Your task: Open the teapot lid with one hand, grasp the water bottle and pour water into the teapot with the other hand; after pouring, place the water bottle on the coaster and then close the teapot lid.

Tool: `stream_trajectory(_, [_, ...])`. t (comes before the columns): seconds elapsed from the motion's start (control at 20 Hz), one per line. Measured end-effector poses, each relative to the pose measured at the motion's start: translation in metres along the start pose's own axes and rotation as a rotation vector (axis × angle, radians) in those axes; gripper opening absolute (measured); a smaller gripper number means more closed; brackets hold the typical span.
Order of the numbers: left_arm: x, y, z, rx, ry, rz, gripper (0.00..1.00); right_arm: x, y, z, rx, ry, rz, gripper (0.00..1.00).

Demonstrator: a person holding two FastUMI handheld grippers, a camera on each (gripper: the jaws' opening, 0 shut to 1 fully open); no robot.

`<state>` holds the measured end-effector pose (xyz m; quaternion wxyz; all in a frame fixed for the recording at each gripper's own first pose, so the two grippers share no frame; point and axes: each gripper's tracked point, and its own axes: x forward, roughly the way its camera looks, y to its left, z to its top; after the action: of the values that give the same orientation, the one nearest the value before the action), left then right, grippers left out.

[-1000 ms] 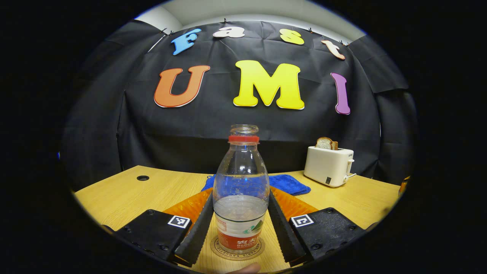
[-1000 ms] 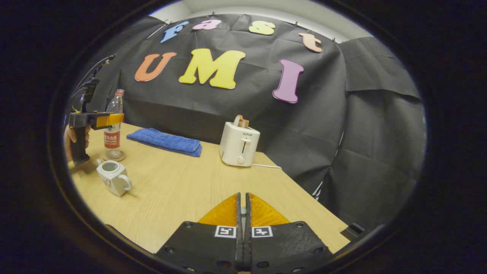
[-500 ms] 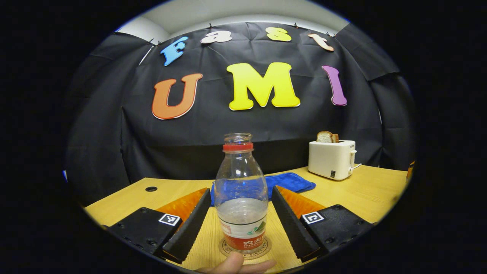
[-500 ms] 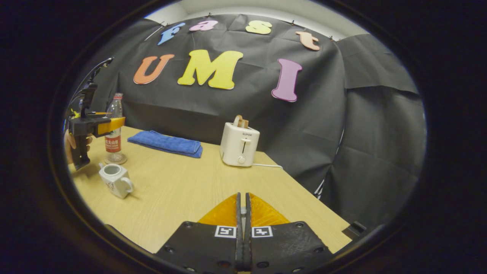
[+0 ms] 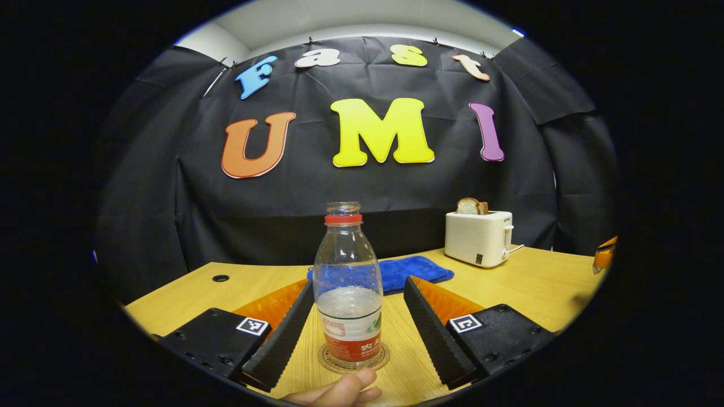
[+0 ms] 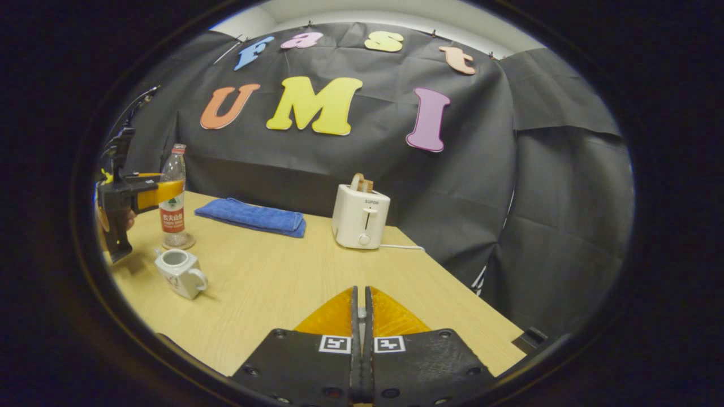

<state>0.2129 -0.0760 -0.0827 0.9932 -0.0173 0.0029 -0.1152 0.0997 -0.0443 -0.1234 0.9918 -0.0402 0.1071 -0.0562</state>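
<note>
The left gripper has let go of the water bottle and drawn back, fingers spread, leaving it upright on the coaster. The right gripper, fingers pressed together, looks due to close the open teapot.

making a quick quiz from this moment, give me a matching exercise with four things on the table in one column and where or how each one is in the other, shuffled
Things:
1. water bottle
2. teapot
3. toaster
4. blue towel

States:
A. lies flat near the back wall, between the bottle and the toaster
B. stands upright on the coaster, uncapped, between the open tongs
C. holds a slice of bread in its slot
D. lid off, its mouth open

Pairs: 1-B, 2-D, 3-C, 4-A
</note>
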Motion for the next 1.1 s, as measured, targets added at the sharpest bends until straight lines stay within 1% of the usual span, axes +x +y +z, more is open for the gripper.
stream_trajectory(0.1, [-0.005, 0.008, -0.007, 0.009, 0.014, 0.015, 1.00, -0.004, 0.003, 0.003, -0.003, -0.009, 0.003, 0.00])
stream_trajectory(0.15, [-0.009, 0.010, -0.011, -0.004, 0.025, 0.015, 1.00, -0.005, 0.004, 0.005, -0.004, -0.014, 0.003, 0.00])
stream_trajectory(0.25, [-0.024, 0.010, -0.012, -0.023, 0.032, 0.014, 1.00, -0.010, 0.012, 0.012, 0.007, -0.026, 0.027, 0.00])
stream_trajectory(0.35, [-0.040, 0.018, -0.010, -0.007, 0.025, 0.056, 1.00, -0.012, 0.019, 0.015, 0.015, -0.036, 0.042, 0.00])
stream_trajectory(0.4, [-0.047, 0.018, -0.008, -0.014, 0.027, 0.059, 1.00, -0.013, 0.021, 0.014, 0.013, -0.038, 0.042, 0.00])
stream_trajectory(0.45, [-0.059, 0.012, -0.012, -0.016, 0.050, 0.049, 0.96, -0.014, 0.026, 0.014, 0.007, -0.039, 0.050, 0.00])
stream_trajectory(0.5, [-0.067, 0.011, -0.014, -0.010, 0.066, 0.054, 1.00, -0.015, 0.031, 0.013, 0.002, -0.038, 0.057, 0.00])
stream_trajectory(0.55, [-0.079, 0.014, -0.018, 0.007, 0.090, 0.062, 1.00, -0.018, 0.037, 0.013, 0.009, -0.035, 0.076, 0.00])
stream_trajectory(0.6, [-0.091, 0.017, -0.021, 0.020, 0.108, 0.079, 1.00, -0.022, 0.047, 0.013, 0.032, -0.027, 0.115, 0.00])
stream_trajectory(0.65, [-0.100, 0.018, -0.023, 0.012, 0.115, 0.088, 1.00, -0.024, 0.052, 0.014, 0.039, -0.027, 0.131, 0.00])
stream_trajectory(0.7, [-0.114, 0.014, -0.027, -0.014, 0.140, 0.080, 1.00, -0.026, 0.055, 0.019, 0.033, -0.045, 0.132, 0.00])
stream_trajectory(0.8, [-0.130, 0.015, -0.024, -0.022, 0.143, 0.079, 1.00, -0.028, 0.061, 0.024, 0.032, -0.064, 0.141, 0.00])
stream_trajectory(0.85, [-0.141, 0.019, -0.018, -0.011, 0.128, 0.090, 1.00, -0.029, 0.071, 0.028, 0.045, -0.073, 0.167, 0.00])
stream_trajectory(0.95, [-0.154, 0.026, -0.013, -0.025, 0.122, 0.105, 1.00, -0.029, 0.085, 0.037, 0.063, -0.082, 0.201, 0.00])
stream_trajectory(1.0, [-0.164, 0.032, -0.001, -0.046, 0.119, 0.106, 1.00, -0.030, 0.106, 0.050, 0.083, -0.105, 0.267, 0.00])
stream_trajectory(1.1, [-0.173, 0.044, 0.017, -0.052, 0.085, 0.126, 1.00, -0.030, 0.129, 0.058, 0.098, -0.114, 0.343, 0.00])
